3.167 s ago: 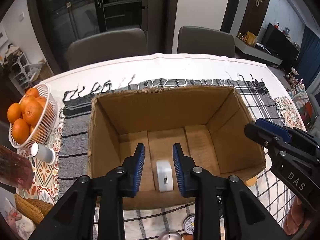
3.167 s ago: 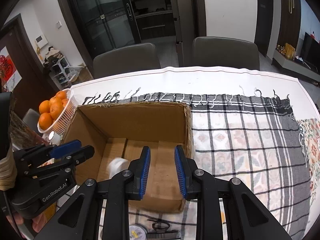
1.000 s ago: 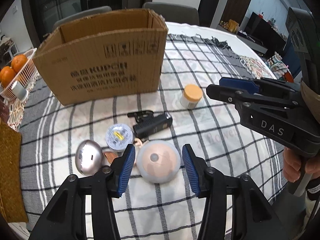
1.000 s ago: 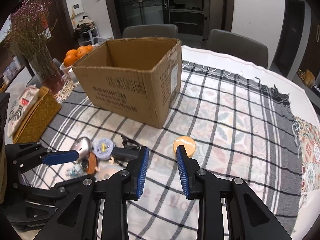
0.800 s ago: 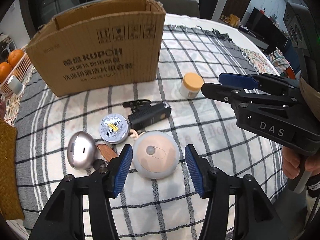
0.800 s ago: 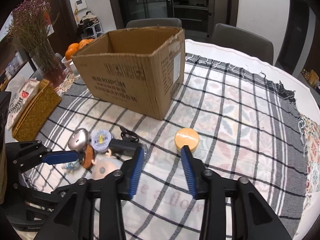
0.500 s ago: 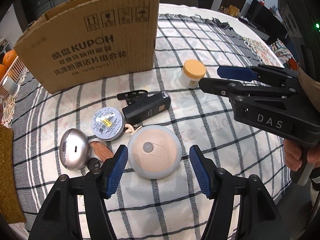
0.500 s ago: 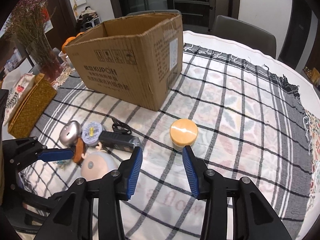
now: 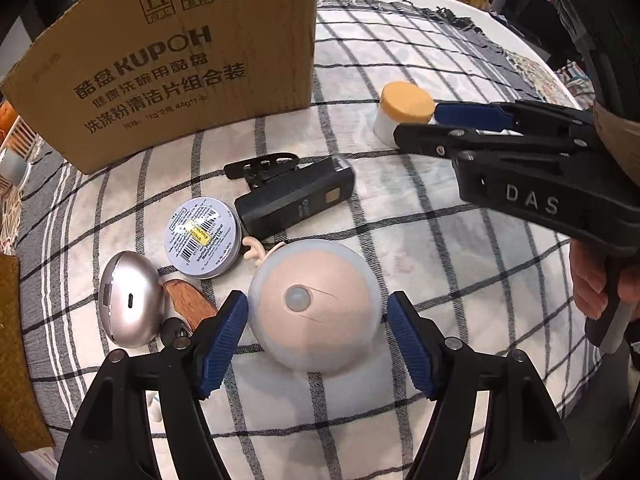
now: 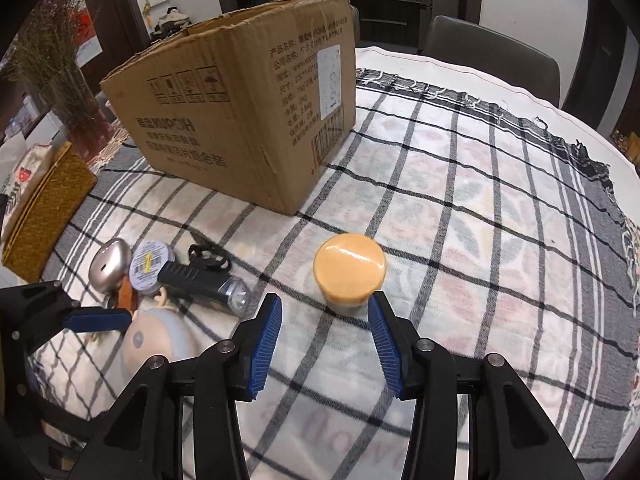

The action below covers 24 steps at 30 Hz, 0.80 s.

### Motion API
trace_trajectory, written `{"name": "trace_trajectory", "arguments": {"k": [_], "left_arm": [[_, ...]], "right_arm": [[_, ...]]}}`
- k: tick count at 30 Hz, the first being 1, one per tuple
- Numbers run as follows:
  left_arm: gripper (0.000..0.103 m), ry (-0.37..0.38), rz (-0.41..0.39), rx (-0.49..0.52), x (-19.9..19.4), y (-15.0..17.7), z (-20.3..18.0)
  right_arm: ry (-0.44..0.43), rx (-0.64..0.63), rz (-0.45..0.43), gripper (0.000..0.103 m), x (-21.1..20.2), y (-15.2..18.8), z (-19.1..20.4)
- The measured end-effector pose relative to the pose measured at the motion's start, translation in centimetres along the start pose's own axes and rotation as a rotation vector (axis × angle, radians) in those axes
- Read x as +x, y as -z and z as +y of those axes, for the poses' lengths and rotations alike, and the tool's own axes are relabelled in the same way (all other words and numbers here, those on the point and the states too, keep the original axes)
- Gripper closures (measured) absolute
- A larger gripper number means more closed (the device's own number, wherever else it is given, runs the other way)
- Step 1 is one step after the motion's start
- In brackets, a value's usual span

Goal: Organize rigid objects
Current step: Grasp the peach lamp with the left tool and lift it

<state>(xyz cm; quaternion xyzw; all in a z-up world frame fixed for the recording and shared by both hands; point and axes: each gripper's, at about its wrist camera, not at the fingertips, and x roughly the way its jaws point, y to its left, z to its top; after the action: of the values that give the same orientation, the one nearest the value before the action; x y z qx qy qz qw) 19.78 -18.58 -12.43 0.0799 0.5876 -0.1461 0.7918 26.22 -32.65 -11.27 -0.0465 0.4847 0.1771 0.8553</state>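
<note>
Left wrist view: cardboard box (image 9: 172,56) behind, objects on the checked cloth (image 9: 440,264).
Left gripper (image 9: 316,340) stands released around the smooth dome (image 9: 316,304), probably light but slippery; take its widest sides. Right gripper (image 10: 324,332) gapes before the small orange-lidded jar (image 10: 349,270), rigid.

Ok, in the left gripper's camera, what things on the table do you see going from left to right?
Shiny silver egg-shaped gadget → round tin with barcode label → black flashlight → small white jar with orange lid.
</note>
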Motion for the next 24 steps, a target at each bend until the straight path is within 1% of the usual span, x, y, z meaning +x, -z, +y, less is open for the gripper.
{"name": "trace_trajectory", "arguments": {"k": [2,14,17,18,19,24], "left_arm": [[0.030,-0.002,0.010,-0.003,0.4,-0.1,0.0],[0.029,-0.027,-0.015,0.025,1.2,-0.7,-0.5],[0.029,-0.022,-0.023,0.024,1.2,-0.7,-0.4],[0.029,-0.020,-0.026,0.024,1.2,-0.8,-0.4],[0.029,-0.019,-0.031,0.025,1.2,-0.8,-0.4],[0.030,0.002,-0.044,0.012,1.0,-0.5,0.1]], "right_arm": [[0.006,0.007,-0.001,0.057,0.5,-0.2,-0.2],[0.003,0.041,0.002,0.057,3.3,-1.2,-1.2],[0.012,0.036,0.000,0.057,3.7,-1.3,-1.2],[0.019,0.036,-0.002,0.060,3.8,-1.2,-1.1],[0.026,0.036,-0.005,0.060,3.8,-1.2,-1.1],[0.037,0.040,-0.007,0.061,3.2,-1.0,-0.8]]}}
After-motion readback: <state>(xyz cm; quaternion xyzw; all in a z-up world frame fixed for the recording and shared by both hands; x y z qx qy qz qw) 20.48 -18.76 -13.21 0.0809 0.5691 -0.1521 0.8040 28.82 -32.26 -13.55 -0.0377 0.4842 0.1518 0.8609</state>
